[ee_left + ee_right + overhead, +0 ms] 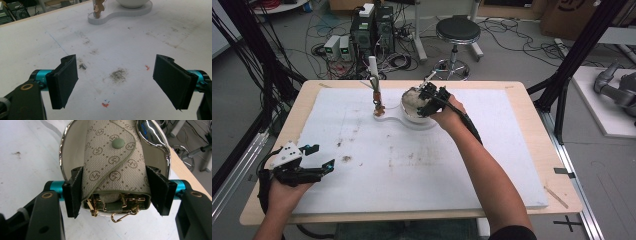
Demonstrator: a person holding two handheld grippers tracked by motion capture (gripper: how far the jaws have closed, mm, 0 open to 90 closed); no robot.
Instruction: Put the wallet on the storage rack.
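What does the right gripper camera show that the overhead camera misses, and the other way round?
Right gripper view: the pouch's monogram print, green snap, gold clasps, and a shiny spoon in the bowl.
High view: the left gripper resting open at the near edge, a stool, a white-handled tool standing beside the bowl.
Both: the right gripper clamping the pouch over the bowl, on the white board.

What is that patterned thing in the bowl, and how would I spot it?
Find the white mat covering the table, then the white bowl near its far edge. Inside lies a small beige pouch, between the right hand-held gripper's jaws. Its repeated round logos, green snap button and gold clasps set it apart from the shiny spoon beside it.
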